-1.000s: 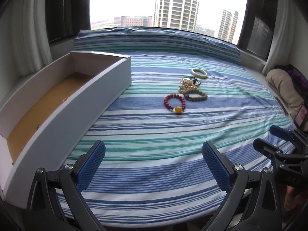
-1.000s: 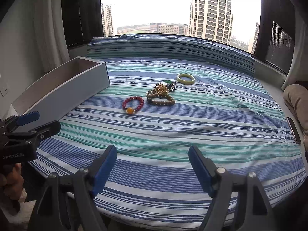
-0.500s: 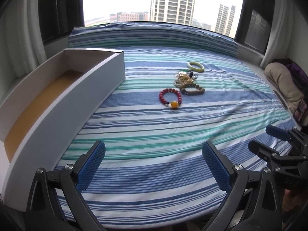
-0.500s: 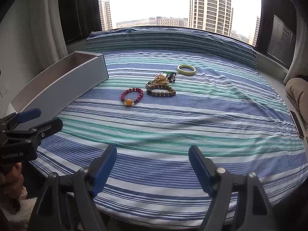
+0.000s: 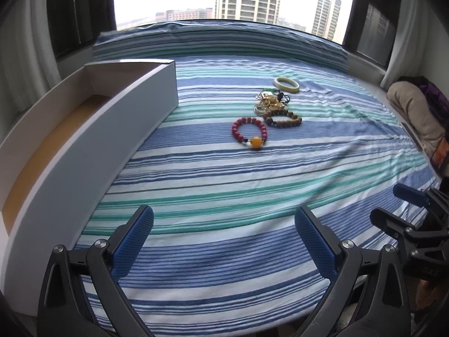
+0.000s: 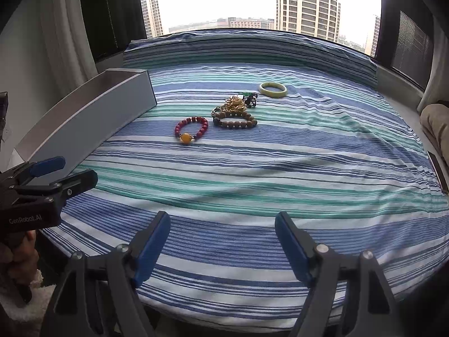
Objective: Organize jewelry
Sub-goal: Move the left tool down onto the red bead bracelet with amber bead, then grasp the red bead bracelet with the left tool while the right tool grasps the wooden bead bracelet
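Note:
A red bead bracelet with an amber bead (image 5: 249, 132) (image 6: 191, 129) lies mid-bed. Behind it lie a brown wooden bead bracelet (image 5: 284, 120) (image 6: 235, 120), a tangle of gold chains (image 5: 268, 101) (image 6: 233, 104) and a pale green bangle (image 5: 286, 84) (image 6: 272, 90). A long white open drawer box (image 5: 84, 151) (image 6: 92, 118) stands at the left. My left gripper (image 5: 224, 238) (image 6: 60, 172) is open and empty over the bed's near edge. My right gripper (image 6: 223, 241) (image 5: 393, 205) is open and empty beside it, to the right.
The striped bedspread (image 5: 238, 185) (image 6: 280, 168) covers the whole surface up to a raised striped bolster by the window. A beige cushion (image 5: 415, 112) and a dark flat device (image 6: 437, 171) lie at the right edge. Curtains hang at both sides.
Both grippers have moved forward and a little higher over the bed, so the jewelry and box look closer. Both stay open and empty.

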`<state>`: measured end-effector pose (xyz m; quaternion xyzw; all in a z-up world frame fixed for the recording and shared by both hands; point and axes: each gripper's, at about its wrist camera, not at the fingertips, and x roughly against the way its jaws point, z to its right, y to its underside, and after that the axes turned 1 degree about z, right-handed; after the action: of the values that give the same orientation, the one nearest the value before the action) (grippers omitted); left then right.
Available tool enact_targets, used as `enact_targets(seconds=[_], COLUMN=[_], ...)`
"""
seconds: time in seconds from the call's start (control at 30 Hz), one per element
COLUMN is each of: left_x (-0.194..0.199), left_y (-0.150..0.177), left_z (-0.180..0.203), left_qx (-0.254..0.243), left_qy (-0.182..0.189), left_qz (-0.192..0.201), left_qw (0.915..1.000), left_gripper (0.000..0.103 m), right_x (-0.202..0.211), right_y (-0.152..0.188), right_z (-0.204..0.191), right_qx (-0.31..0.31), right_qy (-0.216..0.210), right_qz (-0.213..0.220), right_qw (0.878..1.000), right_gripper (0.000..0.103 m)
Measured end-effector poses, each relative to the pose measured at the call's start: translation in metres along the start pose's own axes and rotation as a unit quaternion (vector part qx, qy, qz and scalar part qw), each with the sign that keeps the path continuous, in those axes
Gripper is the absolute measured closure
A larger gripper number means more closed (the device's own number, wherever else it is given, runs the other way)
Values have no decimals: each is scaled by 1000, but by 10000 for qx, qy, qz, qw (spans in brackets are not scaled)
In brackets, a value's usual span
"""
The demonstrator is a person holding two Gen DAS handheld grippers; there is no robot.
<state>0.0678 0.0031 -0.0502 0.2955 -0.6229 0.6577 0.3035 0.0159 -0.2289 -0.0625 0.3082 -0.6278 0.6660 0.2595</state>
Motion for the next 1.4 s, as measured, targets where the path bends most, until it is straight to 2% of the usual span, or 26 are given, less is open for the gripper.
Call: enact_targets(seconds=[0.27,0.4,0.47,0.6,0.7,0.8,0.9,0.97,1.07,1.13,1.23,1.3,1.4], left_x=[-32,-59,-75,-102,-125,-143,-155,-158,-158,-155,-150,-148,-150], left_y=[-47,-66,-72,-78,-83,-83,-76,-71,-73,-71,-67,-66,-68], left_z=[-5,11,27,58,66,68,71,69,58,54,51,49,44], left_qx=[-784,-1216,-1673,-2698,-2948,-3079,-3377,-3475,-3113,-2977,-2917,-2849,-2662], left_qy=[291,673,833,905,1094,1424,1488,1616,1934,2003,2045,2068,1917], left_qz=[-79,-171,-190,-31,-194,-430,-653,-834,-1164,-1255,-1316,-1337,-1297], left_qw=[9965,9901,9822,9586,9491,9397,9271,9199,9231,9249,9251,9264,9357], left_gripper=[2,2,2,3,3,15,24,35,43,44,52,61,87], right_x=[-4,-8,-10,-9,-9,-13,-17,-18,-18,-19,-21,-22,-21], right_y=[4,7,7,7,8,12,15,16,15,14,14,14,13], right_z=[12,19,22,27,33,41,49,53,57,59,59,59,58], right_qx=[-171,-299,-342,-391,-477,-608,-700,-751,-775,-803,-824,-826,-794], right_qy=[35,15,8,18,9,-22,13,14,40,36,27,10,2], right_qz=[-41,-113,-135,-130,-153,-243,-329,-351,-330,-327,-352,-350,-334], right_qw=[9998,9995,9993,9992,9987,9978,9970,9966,9964,9962,9960,9960,9963], right_gripper=[24,24,24,24,24,24,24,24,24,24,24,24,24])
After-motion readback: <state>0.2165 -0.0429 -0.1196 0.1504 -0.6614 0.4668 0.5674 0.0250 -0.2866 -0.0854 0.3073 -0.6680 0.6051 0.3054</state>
